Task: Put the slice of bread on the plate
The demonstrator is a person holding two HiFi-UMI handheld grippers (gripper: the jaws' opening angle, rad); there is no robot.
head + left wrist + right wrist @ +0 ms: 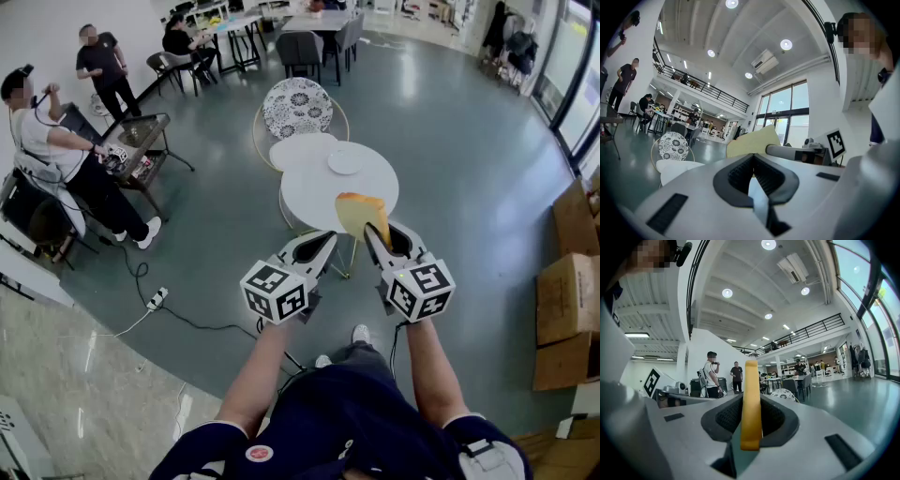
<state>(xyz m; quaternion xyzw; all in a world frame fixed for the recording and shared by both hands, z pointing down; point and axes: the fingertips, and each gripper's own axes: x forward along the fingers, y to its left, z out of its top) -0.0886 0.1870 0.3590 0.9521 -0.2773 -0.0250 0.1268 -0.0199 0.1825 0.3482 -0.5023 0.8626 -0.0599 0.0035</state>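
Observation:
A slice of bread [363, 217] with a yellow-brown crust stands on edge between the jaws of my right gripper [376, 232], which is shut on it; in the right gripper view the bread [751, 380] runs upright between the dark pads. My left gripper [327, 241] hangs beside it, shut with nothing in it. From the left gripper view the bread [752, 143] shows its pale face just beyond the left gripper [753, 158]. Both grippers hover over the near edge of a round white table [314, 197]. A small white plate [344, 162] lies on the table's far side, beyond the bread.
A patterned round chair [296, 106] stands behind the table. People stand and sit at the far left by a dark trolley [141, 141]. A cable with a power strip [157, 298] lies on the floor at left. Cardboard boxes [567, 300] are stacked at right.

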